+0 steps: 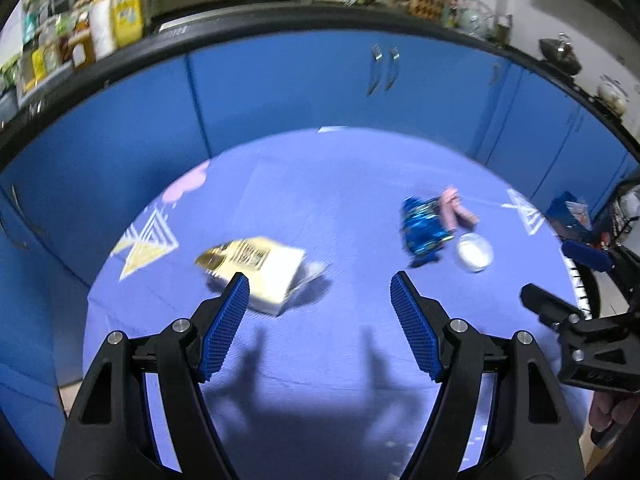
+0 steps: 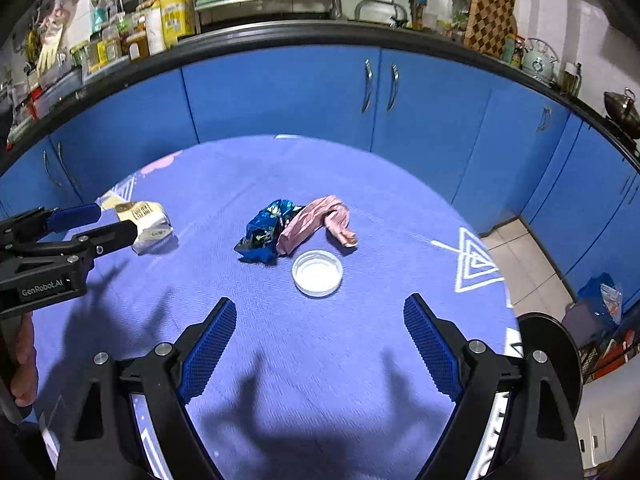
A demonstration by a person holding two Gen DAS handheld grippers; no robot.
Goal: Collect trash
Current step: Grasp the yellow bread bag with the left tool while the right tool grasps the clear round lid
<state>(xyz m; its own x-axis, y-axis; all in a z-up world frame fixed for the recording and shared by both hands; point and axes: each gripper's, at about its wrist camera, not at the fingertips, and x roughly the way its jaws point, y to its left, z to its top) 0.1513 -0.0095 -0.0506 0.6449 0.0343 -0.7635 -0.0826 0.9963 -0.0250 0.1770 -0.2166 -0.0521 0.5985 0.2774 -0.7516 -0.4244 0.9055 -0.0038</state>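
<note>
On the round table's blue cloth [image 2: 320, 360] lie a crumpled blue foil wrapper [image 2: 266, 232], a pink wrapper [image 2: 316, 222] touching it, and a white plastic lid [image 2: 317, 273] just in front. A cream and gold carton [image 1: 256, 272] lies to the left; it also shows in the right wrist view [image 2: 150, 224]. My left gripper [image 1: 320, 288] is open and empty, its left finger just in front of the carton. My right gripper [image 2: 320, 312] is open and empty, a short way before the lid. The same trash shows in the left wrist view: wrapper [image 1: 424, 228], pink wrapper [image 1: 454, 210], lid [image 1: 476, 254].
Blue cabinets [image 2: 280, 92] curve behind the table under a dark counter crowded with bottles [image 2: 176, 12]. A blue bag [image 2: 600, 296] sits on the tiled floor at right. A dark round object [image 2: 548, 344] stands by the table's right edge.
</note>
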